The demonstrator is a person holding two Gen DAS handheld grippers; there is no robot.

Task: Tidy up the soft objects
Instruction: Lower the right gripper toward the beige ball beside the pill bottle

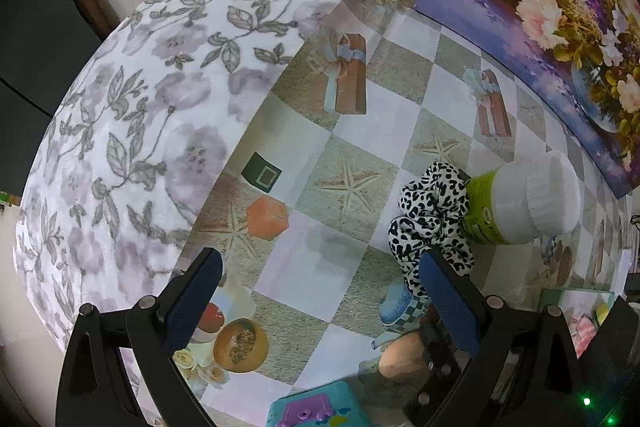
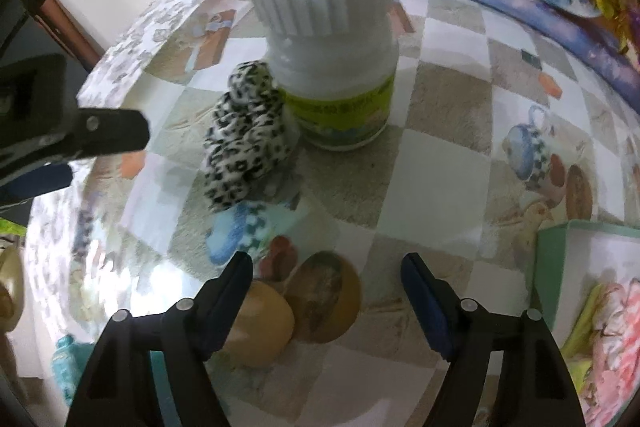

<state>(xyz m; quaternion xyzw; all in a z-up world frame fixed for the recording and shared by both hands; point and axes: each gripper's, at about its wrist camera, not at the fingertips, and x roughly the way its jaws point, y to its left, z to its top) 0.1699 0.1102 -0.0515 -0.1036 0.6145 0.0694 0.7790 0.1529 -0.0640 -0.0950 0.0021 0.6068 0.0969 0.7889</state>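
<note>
A black-and-white leopard-print scrunchie (image 1: 432,223) lies on the patterned tablecloth, leaning against a white bottle with a green label (image 1: 520,203). In the right wrist view the scrunchie (image 2: 246,139) sits left of the bottle (image 2: 332,51). My left gripper (image 1: 320,275) is open and empty, its right finger just in front of the scrunchie. My right gripper (image 2: 326,267) is open and empty, a short way in front of the bottle and scrunchie. The left gripper's tip (image 2: 108,131) shows at the left of the right wrist view.
A floral fleece blanket (image 1: 132,107) covers the table's left part. A small orange block (image 1: 267,217) and a dark green block (image 1: 262,173) lie near it. A flower painting (image 1: 540,7) stands at the back. A green-rimmed box (image 2: 580,287) is at right, a teal toy (image 1: 316,407) near front.
</note>
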